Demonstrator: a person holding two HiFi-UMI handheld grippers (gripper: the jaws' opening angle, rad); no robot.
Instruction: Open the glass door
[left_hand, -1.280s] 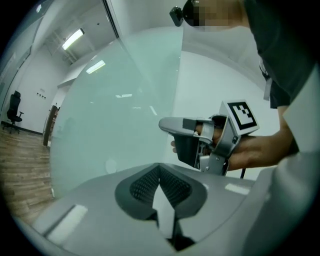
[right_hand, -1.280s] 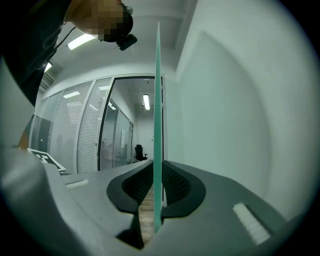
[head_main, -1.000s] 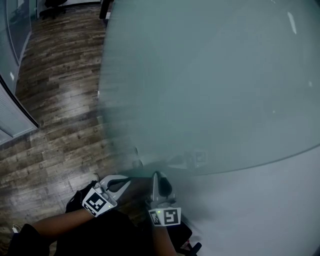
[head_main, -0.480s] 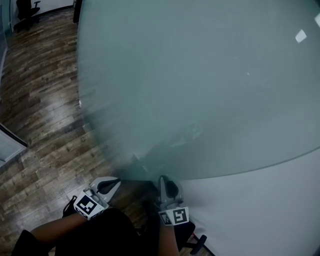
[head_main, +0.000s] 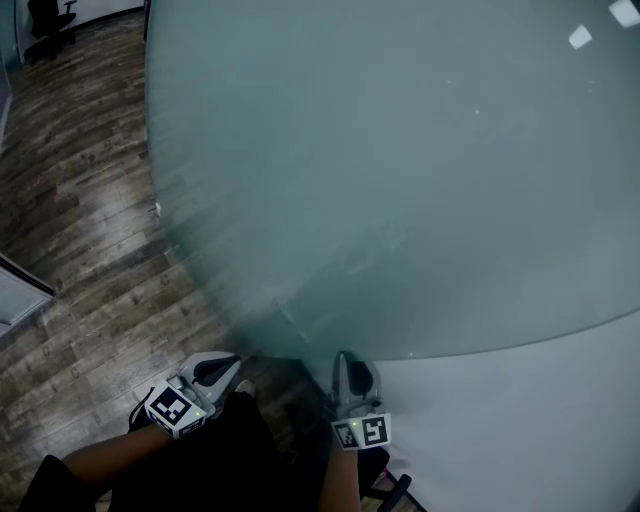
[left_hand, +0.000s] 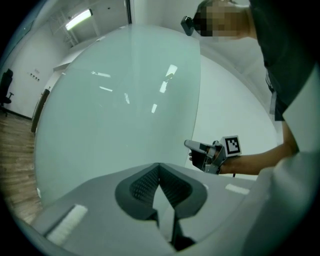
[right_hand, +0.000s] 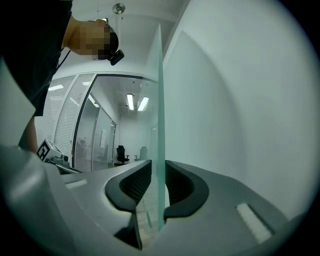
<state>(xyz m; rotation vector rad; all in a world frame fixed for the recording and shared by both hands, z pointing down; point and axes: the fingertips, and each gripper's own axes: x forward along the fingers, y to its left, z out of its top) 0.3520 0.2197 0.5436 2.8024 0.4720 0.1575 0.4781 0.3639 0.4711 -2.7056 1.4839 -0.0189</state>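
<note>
The frosted, pale-green glass door (head_main: 400, 150) rises as a smooth sheet between the glossy, dark wood-plank floor (head_main: 90, 200) and a matt white wall (head_main: 520, 430). Its thin edge stands between the ribbed black pads of the right gripper (head_main: 346, 362), whose jaws have just been opening and stand spread. The left gripper (head_main: 230, 366) is pressed together on nothing, near the pane.

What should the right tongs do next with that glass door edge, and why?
Probably draw the right tongs straight back off the glass door. Their jaws have just been opening, the door's edge stands between them, and the door already looks swung open.
</note>
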